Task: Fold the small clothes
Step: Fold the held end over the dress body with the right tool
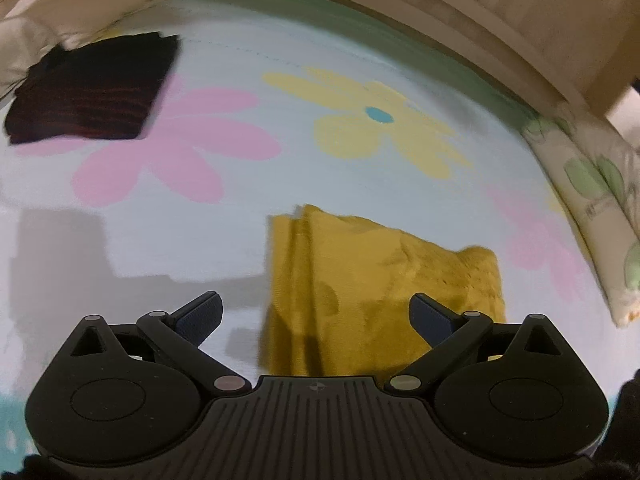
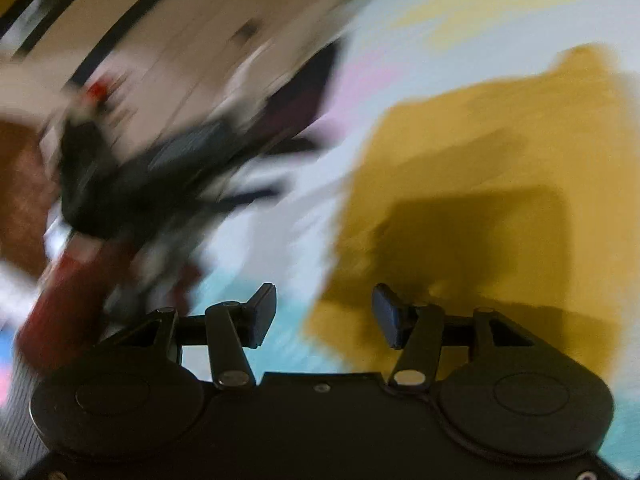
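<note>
The yellow cloth point(image 1: 360, 280) lies on the bedspread point(image 1: 224, 236) just ahead of both tongs, long axis running away from the left tongs point(image 1: 316, 310); left and right tongs point(image 2: 324, 314) spread, holding nothing.

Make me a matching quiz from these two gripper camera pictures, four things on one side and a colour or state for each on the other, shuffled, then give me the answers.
Things:
1. Cloth nearest the left gripper
2. Folded cloth at far left
3. Big flower printed on the sheet
4. Right gripper

States:
A. Yellow petals, blue centre
B. Jaws apart, nothing between them
C. Mustard yellow, rumpled
D. Dark, lying flat

Pairs: 1-C, 2-D, 3-A, 4-B
</note>
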Available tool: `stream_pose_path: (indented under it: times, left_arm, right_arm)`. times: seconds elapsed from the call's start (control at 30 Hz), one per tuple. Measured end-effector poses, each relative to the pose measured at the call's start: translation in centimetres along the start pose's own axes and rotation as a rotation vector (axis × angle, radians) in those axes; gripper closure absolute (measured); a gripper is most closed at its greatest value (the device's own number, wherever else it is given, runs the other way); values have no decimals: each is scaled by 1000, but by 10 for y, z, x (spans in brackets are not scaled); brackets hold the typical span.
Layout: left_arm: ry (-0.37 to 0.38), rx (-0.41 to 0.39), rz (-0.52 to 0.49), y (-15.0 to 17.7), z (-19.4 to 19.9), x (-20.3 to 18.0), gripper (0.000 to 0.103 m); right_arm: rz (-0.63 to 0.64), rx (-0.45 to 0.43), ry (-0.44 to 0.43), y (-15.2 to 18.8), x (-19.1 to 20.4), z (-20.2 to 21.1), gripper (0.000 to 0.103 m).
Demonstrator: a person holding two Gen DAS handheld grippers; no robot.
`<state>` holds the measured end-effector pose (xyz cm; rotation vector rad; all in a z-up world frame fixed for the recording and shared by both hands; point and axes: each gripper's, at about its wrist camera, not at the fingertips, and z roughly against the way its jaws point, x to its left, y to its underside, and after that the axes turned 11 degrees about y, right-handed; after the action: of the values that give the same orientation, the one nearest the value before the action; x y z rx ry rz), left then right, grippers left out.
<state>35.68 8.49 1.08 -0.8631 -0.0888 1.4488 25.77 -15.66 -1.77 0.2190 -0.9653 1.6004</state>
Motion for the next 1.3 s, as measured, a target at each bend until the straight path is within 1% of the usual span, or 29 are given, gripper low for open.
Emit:
stream_pose_path:
  times: [0.07, 0.1, 0.17, 0.23, 0.3, 0.33, 0.37, 0.43, 0.57, 0.6, 0.67, 0.8, 0.87, 0.93, 1.0, 1.13, 1.17, 1.2, 1.23, 1.27, 1.3]
  left_arm:
    - [5, 19, -29, 2, -5, -7, 2]
    - [11, 29, -41, 3, -8, -10, 2]
    - [21, 49, -56, 5, -11, -14, 2]
    - [17, 46, -67, 5, -11, -16, 2]
    - [9, 38, -61, 4, -9, -13, 2]
    - [6, 34, -50, 4, -9, -11, 2]
    - [5, 33, -39, 3, -8, -10, 2]
    - [7, 37, -29, 3, -8, -7, 2]
    - [5, 47, -38, 3, -8, -8, 2]
    - [10, 49, -37, 3, -8, -9, 2]
    - [21, 51, -37, 3, -10, -11, 2]
    - [44, 66, -71, 6, -16, -20, 2]
    - [51, 79, -91, 10, -19, -24, 2]
    - [42, 99, -110, 17, -23, -26, 2]
    - [22, 132, -130, 26, -27, -24, 2]
    - [-43, 244, -168, 51, -39, -9, 2]
    - [-37, 232, -207, 57, -37, -7, 2]
    - [-35, 237, -244, 60, -34, -8, 2]
    - [-41, 250, -258, 61, -33, -10, 2]
    - [-39, 259, -254, 60, -30, -10, 2]
    - [-31, 272, -240, 59, -28, -8, 2]
  right_arm:
    - [85, 36, -26, 2, 17, -1, 42]
    - [104, 41, -31, 1, 20, 0, 42]
    - [114, 19, -11, -3, 20, 11, 42]
    - [92, -50, 43, -7, 11, 31, 42]
    - [54, -127, 144, -12, -3, 49, 42]
    - [37, -150, 176, -13, -8, 53, 42]
    - [14, -163, 185, -14, -15, 53, 42]
    - [-25, -155, 184, -12, -25, 47, 42]
    - [-9, -133, 186, -5, -27, 20, 40]
    - [-2, -119, 186, -3, -31, 18, 38]
    - [65, -73, 168, 1, -16, 6, 38]
    - [272, 33, 74, 15, 23, -10, 38]
    - [319, 77, 17, 19, 35, -11, 38]
    - [333, 95, -24, 20, 40, -8, 38]
    - [336, 92, -42, 16, 41, 1, 38]
    - [282, 46, -82, -2, 23, 35, 38]
    - [269, 34, -82, -5, 17, 45, 38]
    - [255, 18, -77, -8, 11, 54, 38]
    - [237, -3, -69, -13, 3, 62, 37]
    - [212, -32, -60, -16, -4, 70, 35]
    - [183, -67, -49, -19, -12, 76, 31]
